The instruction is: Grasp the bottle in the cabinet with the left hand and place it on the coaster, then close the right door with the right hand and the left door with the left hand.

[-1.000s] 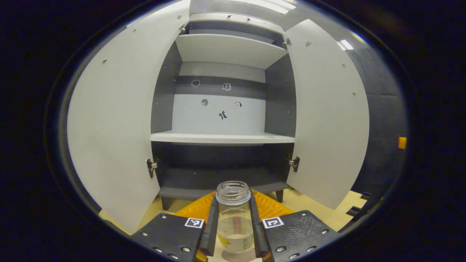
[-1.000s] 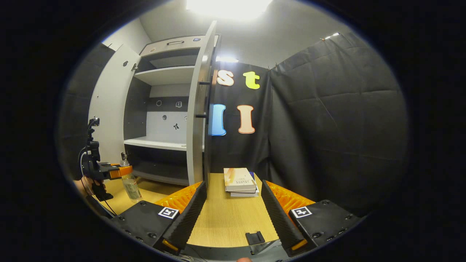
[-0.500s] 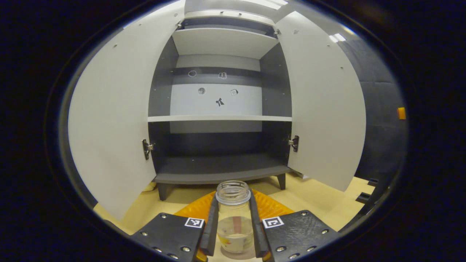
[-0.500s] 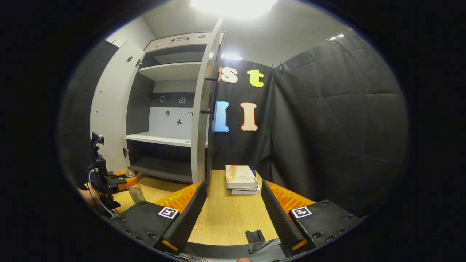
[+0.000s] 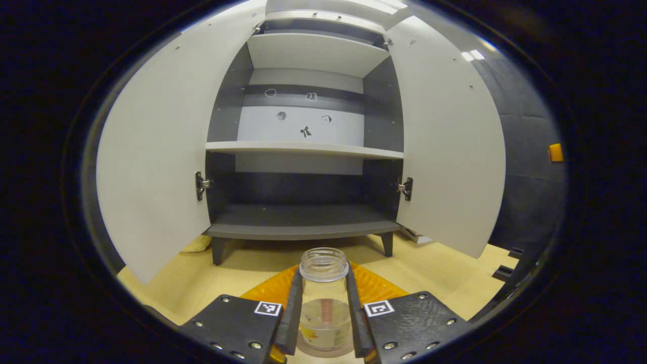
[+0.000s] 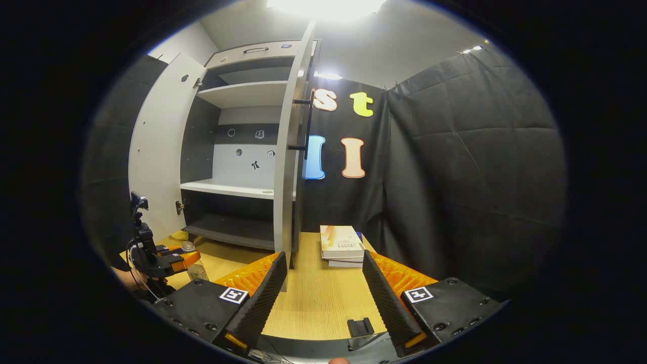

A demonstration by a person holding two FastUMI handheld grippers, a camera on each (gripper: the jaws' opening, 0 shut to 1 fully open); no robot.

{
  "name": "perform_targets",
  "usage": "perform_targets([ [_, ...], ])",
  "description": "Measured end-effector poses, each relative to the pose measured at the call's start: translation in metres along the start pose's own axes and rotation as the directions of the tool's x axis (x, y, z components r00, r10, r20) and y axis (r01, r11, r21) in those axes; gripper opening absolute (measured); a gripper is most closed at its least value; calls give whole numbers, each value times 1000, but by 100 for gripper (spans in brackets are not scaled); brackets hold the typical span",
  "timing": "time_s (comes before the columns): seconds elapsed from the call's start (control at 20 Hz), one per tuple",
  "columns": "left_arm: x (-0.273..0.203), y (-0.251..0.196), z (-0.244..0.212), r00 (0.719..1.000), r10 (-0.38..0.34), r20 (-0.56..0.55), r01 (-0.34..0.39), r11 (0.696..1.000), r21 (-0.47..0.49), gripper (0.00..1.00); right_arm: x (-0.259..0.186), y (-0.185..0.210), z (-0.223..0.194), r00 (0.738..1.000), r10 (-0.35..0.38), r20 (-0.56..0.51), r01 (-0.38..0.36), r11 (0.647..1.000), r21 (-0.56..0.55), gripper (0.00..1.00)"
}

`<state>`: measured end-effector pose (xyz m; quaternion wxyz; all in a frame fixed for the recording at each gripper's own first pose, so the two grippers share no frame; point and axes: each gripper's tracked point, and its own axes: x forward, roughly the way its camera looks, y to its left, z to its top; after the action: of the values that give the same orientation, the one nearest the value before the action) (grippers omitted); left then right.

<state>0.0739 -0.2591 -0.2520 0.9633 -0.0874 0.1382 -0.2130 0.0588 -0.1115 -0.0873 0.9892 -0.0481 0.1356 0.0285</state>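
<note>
Bare desk [image 6: 313,303] lies ahead of my right gripper [image 6: 323,298]; the open right door [image 6: 285,151] and books [image 6: 341,245] stand beyond.

The left gripper [image 5: 323,323] has carried the bottle [image 5: 324,298] lower and back from the cabinet [image 5: 303,222], near the table [image 5: 202,283]. In the right gripper view it sits lower at far left.

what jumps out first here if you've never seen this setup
The clear bottle clamped between the left gripper fingers, low over the wooden table, right up front. Behind it stands the cabinet with both doors swung wide and bare shelves. In the right gripper view, the right gripper is open over the table, with stacked books beyond it.
</note>
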Motion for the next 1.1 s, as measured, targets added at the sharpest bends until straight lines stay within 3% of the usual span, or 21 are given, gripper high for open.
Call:
perform_targets([
  [0.1, -3, -6, 4, 1000, -3, 3, 3, 1000, -4, 52, -1, -1, 2, 1000, 0, 5, 0, 1000, 10, 96],
  [0.15, -5, -9, 9, 1000, -3, 10, 3, 1000, -1, 68, -2, -1, 2, 1000, 0, 7, 0, 1000, 15, 96],
  [0.25, -12, -14, 17, 1000, 7, 15, -7, 1000, 18, 77, -3, -4, 6, 1000, -2, 15, 2, 1000, 25, 96],
  [0.45, -26, -22, 43, 999, 19, 32, -20, 999, 36, 79, -3, -20, 26, 998, -9, 55, 5, 998, 70, 92],
  [0.5, -30, -24, 53, 999, 23, 41, -24, 999, 37, 79, 1, -27, 33, 998, -12, 64, 7, 997, 77, 96],
  [0.75, -60, -27, 99, 995, 41, 94, -48, 996, 71, 77, 26, -48, 62, 995, 6, 101, -18, 993, 118, 96],
  [0.95, -90, -25, 128, 993, 43, 111, -51, 996, 73, 78, 46, -40, 77, 993, 99, 68, -107, 986, 131, 96],
  [1.1, -113, -12, 148, 987, 78, 139, -87, 994, 59, 77, 62, -42, 96, 991, 114, 77, -121, 988, 91, 96],
])
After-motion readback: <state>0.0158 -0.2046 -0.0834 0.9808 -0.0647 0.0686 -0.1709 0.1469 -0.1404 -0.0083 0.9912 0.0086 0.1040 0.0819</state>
